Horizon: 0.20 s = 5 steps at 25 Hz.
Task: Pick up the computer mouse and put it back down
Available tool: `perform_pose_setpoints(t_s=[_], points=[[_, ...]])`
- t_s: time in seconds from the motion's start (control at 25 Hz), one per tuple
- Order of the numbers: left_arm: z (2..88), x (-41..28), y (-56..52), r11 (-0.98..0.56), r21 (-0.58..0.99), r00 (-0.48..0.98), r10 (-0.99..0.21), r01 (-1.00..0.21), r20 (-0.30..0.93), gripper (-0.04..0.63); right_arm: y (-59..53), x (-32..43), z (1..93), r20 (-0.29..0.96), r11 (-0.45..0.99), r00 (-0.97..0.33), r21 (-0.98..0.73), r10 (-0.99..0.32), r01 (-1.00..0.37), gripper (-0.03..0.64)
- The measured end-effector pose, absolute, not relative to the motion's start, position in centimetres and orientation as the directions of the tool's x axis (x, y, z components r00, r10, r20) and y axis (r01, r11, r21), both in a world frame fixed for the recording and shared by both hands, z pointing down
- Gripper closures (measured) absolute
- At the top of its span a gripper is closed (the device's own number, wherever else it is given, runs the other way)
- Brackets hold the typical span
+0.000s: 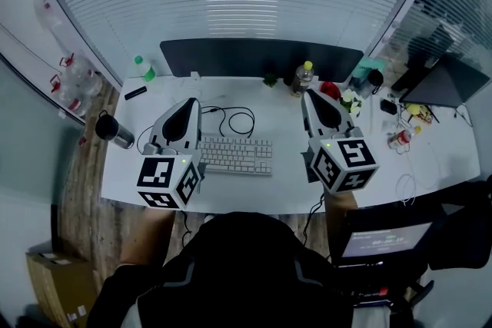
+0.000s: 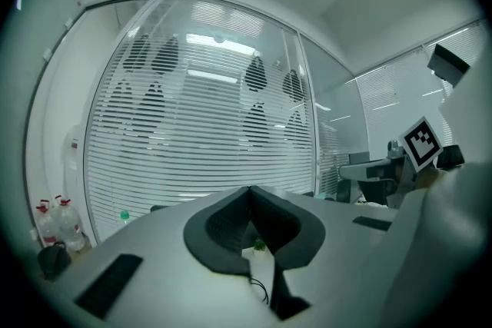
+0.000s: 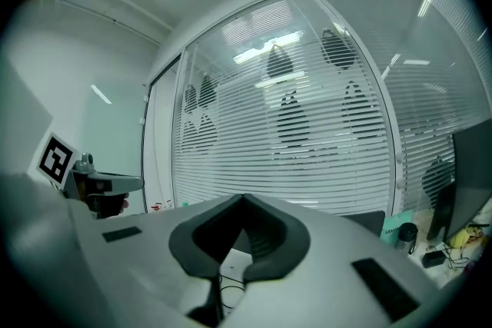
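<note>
Left claw [image 1: 194, 99] and right claw [image 1: 306, 93] are both clenched with nothing in them, held over the surface [image 1: 254, 192]. I can't pick out the mouse in any view. My guess is it lies just right of the keyboard [image 1: 236, 155], hidden under the right claw's body. If so, the right claw is nearer. Its long axis is unknown.

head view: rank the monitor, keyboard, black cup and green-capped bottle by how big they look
1. monitor, the widest by far
2. keyboard
3. black cup
4. green-capped bottle
The last two are close. The bottle stands upright and is seen from above, so it may look smaller than it is.
</note>
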<state>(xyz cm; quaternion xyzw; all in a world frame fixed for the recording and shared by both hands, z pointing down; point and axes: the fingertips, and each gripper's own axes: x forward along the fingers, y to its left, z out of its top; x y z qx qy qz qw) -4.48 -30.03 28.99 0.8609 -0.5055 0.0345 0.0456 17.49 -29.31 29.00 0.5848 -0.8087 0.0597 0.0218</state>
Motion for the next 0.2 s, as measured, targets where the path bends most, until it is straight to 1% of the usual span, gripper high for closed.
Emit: perform_pose_setpoints(t_s=[0.2], points=[[29.02, -4.87, -29.63, -0.482, 0.044, 0.483, -0.868, -0.875, 0.113, 0.566, -28.83, 17.2, 29.22, 0.128, 0.292, -0.303, -0.093, -0.945, -0.952, 0.618]])
